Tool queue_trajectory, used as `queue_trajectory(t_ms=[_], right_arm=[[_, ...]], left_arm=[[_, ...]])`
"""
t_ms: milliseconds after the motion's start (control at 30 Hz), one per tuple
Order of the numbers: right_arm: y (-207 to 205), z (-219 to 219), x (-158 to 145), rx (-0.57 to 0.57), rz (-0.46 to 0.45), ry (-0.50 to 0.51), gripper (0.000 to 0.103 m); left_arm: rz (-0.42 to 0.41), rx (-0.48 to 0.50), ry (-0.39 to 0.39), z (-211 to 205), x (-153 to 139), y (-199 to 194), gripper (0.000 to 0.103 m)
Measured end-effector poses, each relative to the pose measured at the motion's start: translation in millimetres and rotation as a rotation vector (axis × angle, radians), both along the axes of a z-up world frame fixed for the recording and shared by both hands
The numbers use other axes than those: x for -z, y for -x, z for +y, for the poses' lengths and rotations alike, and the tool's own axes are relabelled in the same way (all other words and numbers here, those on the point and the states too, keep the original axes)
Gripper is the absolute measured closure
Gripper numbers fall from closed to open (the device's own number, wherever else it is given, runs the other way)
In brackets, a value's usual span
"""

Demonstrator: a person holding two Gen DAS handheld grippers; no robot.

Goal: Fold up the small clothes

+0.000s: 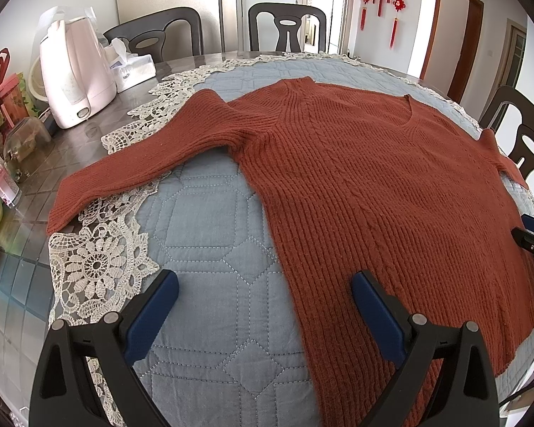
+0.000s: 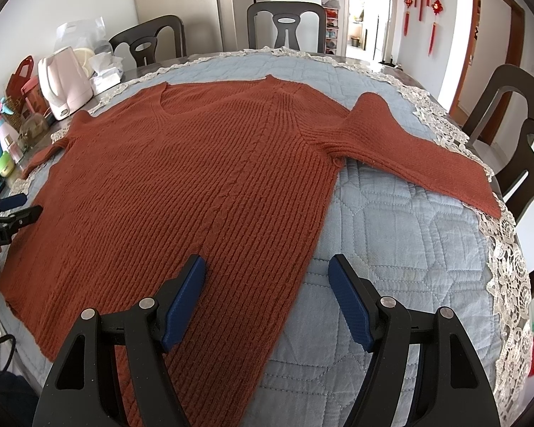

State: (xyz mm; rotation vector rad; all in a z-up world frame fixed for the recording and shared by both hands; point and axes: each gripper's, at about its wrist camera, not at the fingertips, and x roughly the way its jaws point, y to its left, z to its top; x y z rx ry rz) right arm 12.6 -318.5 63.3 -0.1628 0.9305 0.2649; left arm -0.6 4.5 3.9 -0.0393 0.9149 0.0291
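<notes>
Both jaws gape, empty, over the rust knit sweater (image 1: 356,185) at the desk's near edge — soft, floppy, probably stretchy; I'd pinch hem corners or sleeve cuffs.

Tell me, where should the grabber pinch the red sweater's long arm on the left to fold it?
Probably at the cuff of the sweater, coming from the outer left side. That sleeve lies flat and stretched out over the lace edge, so its free end is easiest to pinch and carry inward. The left gripper is open, its jaws wide apart.
</notes>
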Motion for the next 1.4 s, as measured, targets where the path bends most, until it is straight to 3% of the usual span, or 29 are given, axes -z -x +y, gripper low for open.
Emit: queue_trajectory(t_ms=[867, 1200, 1400], right_arm=[[-6.6, 5.7, -7.2, 0.018, 0.042, 0.006, 0.031], [-10.3, 34.2, -12.2, -0.049, 0.017, 0.033, 0.031], [-17.0, 54.1, -12.7, -0.094, 0.010, 0.029, 0.031]], left_arm=[[0.001, 0.004, 0.006, 0.1, 1.9, -1.1, 0.004], [-0.019, -0.033, 0.042, 16.7, -2.9, -8.3, 0.017], [-0.040, -0.123, 0.127, 54.9, -4.9, -14.7, 0.023]])
